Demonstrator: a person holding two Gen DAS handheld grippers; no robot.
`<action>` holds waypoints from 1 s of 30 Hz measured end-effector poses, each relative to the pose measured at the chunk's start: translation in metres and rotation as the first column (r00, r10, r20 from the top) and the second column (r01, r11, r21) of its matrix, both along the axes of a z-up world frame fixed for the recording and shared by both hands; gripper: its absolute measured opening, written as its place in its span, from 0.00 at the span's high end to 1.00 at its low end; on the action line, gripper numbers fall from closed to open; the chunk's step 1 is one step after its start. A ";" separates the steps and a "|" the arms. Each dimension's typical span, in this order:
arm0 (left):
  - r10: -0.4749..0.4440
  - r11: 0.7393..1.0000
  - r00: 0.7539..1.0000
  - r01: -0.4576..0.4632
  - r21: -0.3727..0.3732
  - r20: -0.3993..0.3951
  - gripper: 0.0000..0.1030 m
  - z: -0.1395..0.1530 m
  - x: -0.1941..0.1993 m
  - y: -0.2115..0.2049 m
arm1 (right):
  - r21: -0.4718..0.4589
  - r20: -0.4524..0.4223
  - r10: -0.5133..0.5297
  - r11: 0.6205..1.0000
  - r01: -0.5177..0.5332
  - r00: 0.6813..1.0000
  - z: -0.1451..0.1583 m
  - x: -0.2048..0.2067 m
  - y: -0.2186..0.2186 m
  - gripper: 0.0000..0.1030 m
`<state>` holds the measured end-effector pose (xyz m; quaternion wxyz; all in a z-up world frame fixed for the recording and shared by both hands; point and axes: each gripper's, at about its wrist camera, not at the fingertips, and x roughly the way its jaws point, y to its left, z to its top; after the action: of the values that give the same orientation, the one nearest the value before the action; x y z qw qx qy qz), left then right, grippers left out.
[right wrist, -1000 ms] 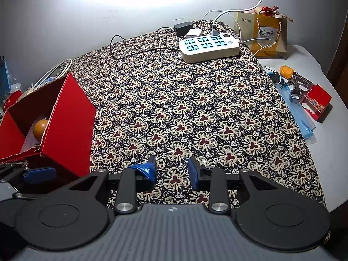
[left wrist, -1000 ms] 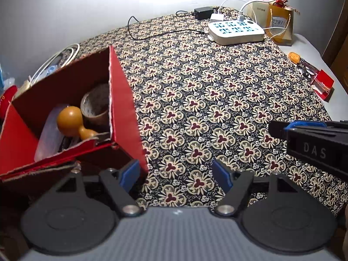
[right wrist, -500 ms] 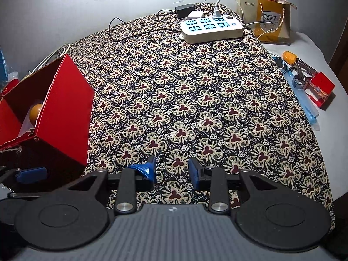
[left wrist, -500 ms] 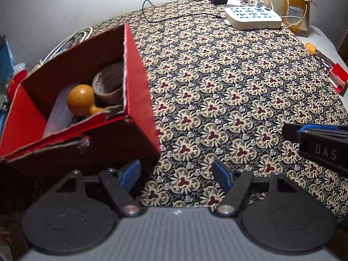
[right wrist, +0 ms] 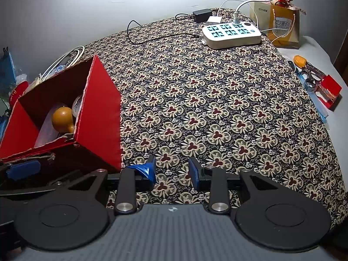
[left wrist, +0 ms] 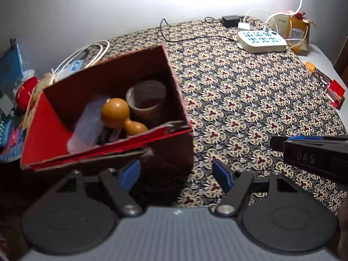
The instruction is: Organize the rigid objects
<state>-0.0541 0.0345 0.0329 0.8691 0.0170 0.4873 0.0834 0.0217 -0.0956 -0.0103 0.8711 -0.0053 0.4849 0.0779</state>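
An open red cardboard box (left wrist: 47, 130) stands on the patterned cloth at the left. Inside it lie a tan gourd (left wrist: 121, 117), a brown tape roll (left wrist: 148, 100) and a clear plastic container (left wrist: 89, 128). My left gripper (left wrist: 176, 174) hovers just in front of the box's torn near wall, open, with nothing between its blue pads. My right gripper (right wrist: 171, 171) is beside it to the right, over bare cloth, open with a narrower gap and holding nothing. The red box (right wrist: 100, 117) and gourd (right wrist: 63, 117) also show in the right wrist view.
A white power strip (right wrist: 231, 33) with cables and a gold gift bag (right wrist: 282, 28) sit at the far edge. A small red case (right wrist: 328, 91) and an orange-handled tool (right wrist: 300, 61) lie on the white surface at right. White cords (left wrist: 87, 52) and clutter crowd the left.
Both grippers have shifted leftward toward the box. The box now sits more central in the left wrist view, with more of its inside visible. Both grippers stay open.
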 end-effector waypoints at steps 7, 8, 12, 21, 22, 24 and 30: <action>0.017 1.000 0.998 -0.017 0.007 0.063 0.29 0.021 -0.008 0.035 | 0.022 0.030 0.003 1.000 -0.004 1.000 0.014 -0.002 0.029 0.85; 0.023 1.000 0.998 -0.023 0.006 0.067 0.29 0.024 -0.008 0.041 | 0.027 0.038 0.004 1.000 -0.005 0.999 0.017 -0.002 0.034 0.85; 0.044 0.999 0.996 -0.044 0.000 0.080 0.29 0.033 -0.006 0.064 | 0.035 0.075 0.013 0.999 -0.015 0.997 0.029 0.000 0.052 0.85; 0.082 0.992 0.988 -0.093 0.080 0.135 0.29 0.059 0.001 0.113 | 0.043 0.141 0.049 0.998 -0.056 0.989 0.050 0.005 0.098 0.84; 0.091 0.991 0.986 -0.104 0.088 0.141 0.29 0.064 0.001 0.120 | 0.044 0.148 0.053 0.997 -0.060 0.988 0.051 0.005 0.102 0.84; 0.102 0.988 0.983 -0.119 0.103 0.156 0.29 0.071 0.002 0.130 | 0.043 0.158 0.061 0.997 -0.069 0.985 0.054 0.005 0.111 0.84; 0.114 0.981 0.975 -0.140 0.133 0.190 0.29 0.085 0.002 0.156 | 0.049 0.182 0.083 0.994 -0.093 0.980 0.059 0.005 0.136 0.84</action>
<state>-0.0525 0.1904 0.1183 0.8992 0.0415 0.3986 0.1756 0.0270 0.0402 0.0488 0.9067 -0.0088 0.4013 0.1295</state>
